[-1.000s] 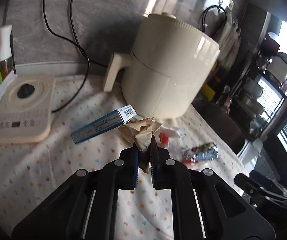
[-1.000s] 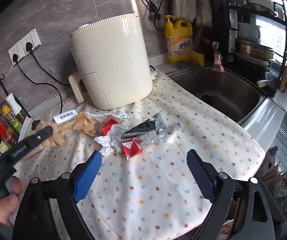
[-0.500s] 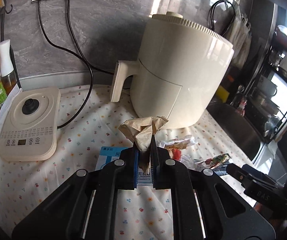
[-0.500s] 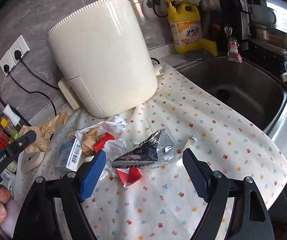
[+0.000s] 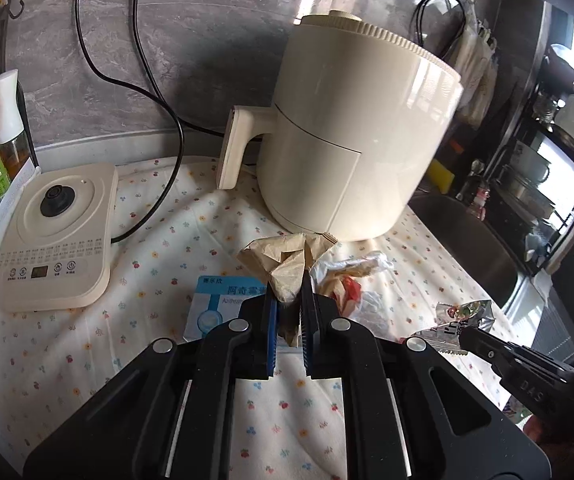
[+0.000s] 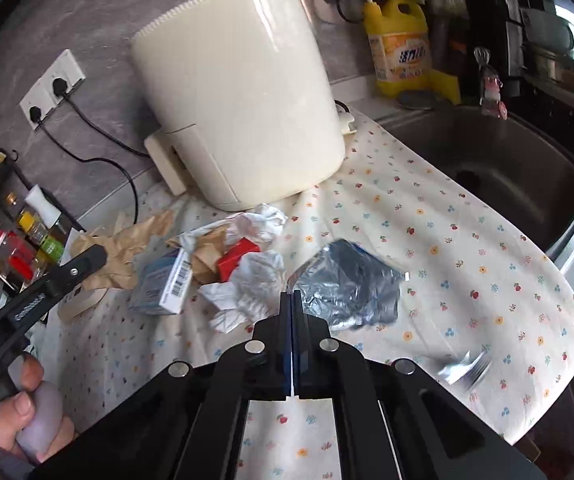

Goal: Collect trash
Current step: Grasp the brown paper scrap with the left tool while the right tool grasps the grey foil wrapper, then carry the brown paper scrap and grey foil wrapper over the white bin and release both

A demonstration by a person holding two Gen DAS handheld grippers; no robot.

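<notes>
Snapped together within the last half second, the right gripper (image 6: 291, 296) has just been closing, and its fingers now stand clenched at the lower middle of the right wrist view. A corner of the silver foil wrapper (image 6: 351, 288) meets their tips, and in the left wrist view the wrapper (image 5: 461, 314) hangs from those tips at the right edge, so it looks pinched by a thin edge. A grip that slight may slip.

The left gripper (image 5: 289, 300) is as it was a second ago, fingers clamped on the crumpled brown paper (image 5: 283, 260), which sticks up out of them at the frame's centre. Both hands thus seem loaded, and I judge the next step to be carrying these two pieces off; no bin shows in either view.

Just beyond the right fingers, more trash lies heaped on the flowered cloth (image 6: 467, 248) that covers the counter: white tissue (image 6: 255, 280), a red scrap (image 6: 237, 258) and a blue-and-white box (image 6: 167, 284) to the left. That pile is left to collect.

Behind it stands a cream air fryer (image 6: 239, 104), close enough to hamper a reach from the far side. Farther right is the sink (image 6: 507, 160), with a yellow detergent bottle (image 6: 401, 44) at the upper right. In the left wrist view a kettle base (image 5: 51, 236) sits at left.
</notes>
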